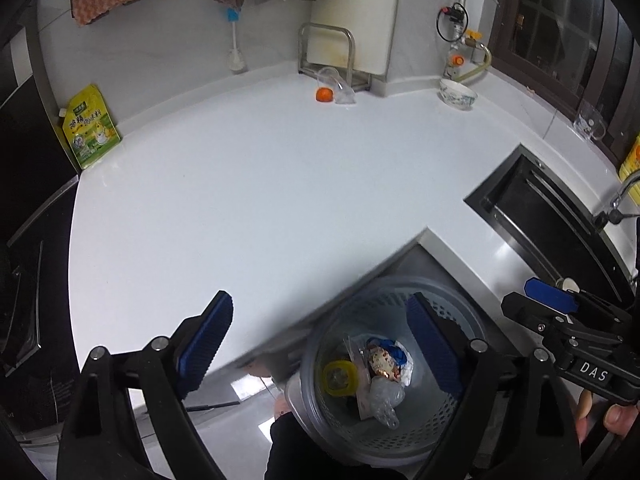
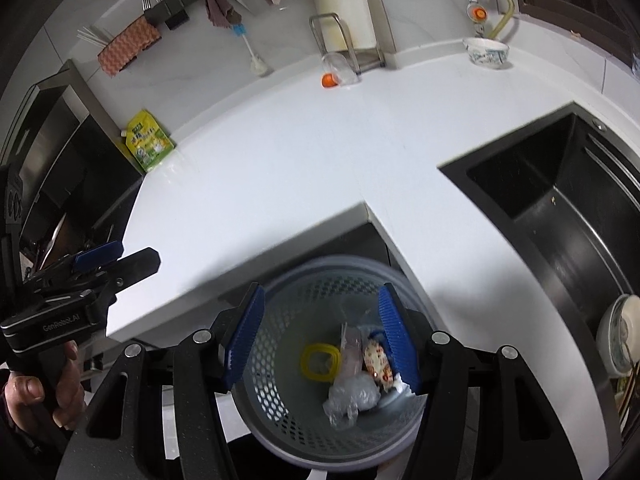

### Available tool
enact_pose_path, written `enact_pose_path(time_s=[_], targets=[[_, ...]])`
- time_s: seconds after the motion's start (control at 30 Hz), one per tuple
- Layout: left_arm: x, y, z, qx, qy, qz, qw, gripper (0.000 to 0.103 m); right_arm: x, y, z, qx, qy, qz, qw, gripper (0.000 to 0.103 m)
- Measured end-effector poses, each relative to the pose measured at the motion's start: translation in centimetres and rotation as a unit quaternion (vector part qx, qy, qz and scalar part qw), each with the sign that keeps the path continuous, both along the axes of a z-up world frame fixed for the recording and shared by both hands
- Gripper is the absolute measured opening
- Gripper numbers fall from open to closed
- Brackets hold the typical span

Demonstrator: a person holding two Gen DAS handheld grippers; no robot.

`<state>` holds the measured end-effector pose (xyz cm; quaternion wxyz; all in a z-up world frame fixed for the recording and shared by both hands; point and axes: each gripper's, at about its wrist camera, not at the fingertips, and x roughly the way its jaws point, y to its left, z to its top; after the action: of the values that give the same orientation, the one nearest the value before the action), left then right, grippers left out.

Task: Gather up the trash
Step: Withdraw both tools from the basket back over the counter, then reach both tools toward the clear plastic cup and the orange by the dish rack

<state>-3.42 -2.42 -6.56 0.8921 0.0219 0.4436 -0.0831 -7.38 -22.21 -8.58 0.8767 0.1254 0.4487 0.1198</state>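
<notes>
Trash already lies in the perforated grey waste basket (image 2: 340, 412), which sits on the floor in the notch of the white countertop (image 1: 260, 184), at 6 o'clock in both wrist views. Inside it: a yellow plastic ring (image 2: 319, 362), a crumpled clear plastic bag (image 2: 352, 398), a red-and-white printed wrapper (image 2: 378, 364), and something blue and white seen only in part.

Left gripper (image 1: 324, 344) has jaws spread wide, nothing between the blue pads; one finger hangs over the counter edge, the other over the basket mouth. Right gripper (image 2: 320, 340) stands at a middling gap, directly above the basket; the pads frame the trash below but appear clear of it, holding nothing.

Remaining candidates on the counter, well apart from both grippers at 12 o'clock near the back wall: an orange cap (image 1: 324, 94) touching or just beside a tipped clear plastic cup (image 1: 334, 82), in front of a metal rack (image 1: 326, 54). Yellow-green refill pouch (image 1: 90, 128) stands at 10 o'clock against the wall; trash or not, cannot tell. Patterned bowl (image 1: 458, 94) at 1 o'clock is likely not trash.

Judgement: drop appears done; next reach is for cup and cap. Advice: approach the cup with the wide gripper across its body, close gently since thin plastic will buckle and slip. Pinch the cap separately from above. Carry low over the counter, release only when squarely above the basket mouth
</notes>
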Motion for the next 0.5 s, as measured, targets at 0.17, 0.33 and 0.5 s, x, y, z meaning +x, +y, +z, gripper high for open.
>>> enact_pose_path(time_s=[0.17, 0.33, 0.5], targets=[[3.8, 1.1, 1.6, -0.007, -0.020, 0.000, 0.9998, 0.089, 3.3, 0.0, 1.0, -0.001, -0.016, -0.019, 1.000, 0.059], [9.5, 2.4, 3.0, -0.019, -0.036, -0.005, 0.9992, 0.090, 8.3, 0.3, 2.0, -0.004, -0.026, -0.038, 0.999, 0.059], [15.7, 3.3, 3.6, -0.022, -0.050, -0.015, 0.9984, 0.090, 14.3, 0.8, 2.9, -0.008, -0.043, -0.059, 0.997, 0.062]])
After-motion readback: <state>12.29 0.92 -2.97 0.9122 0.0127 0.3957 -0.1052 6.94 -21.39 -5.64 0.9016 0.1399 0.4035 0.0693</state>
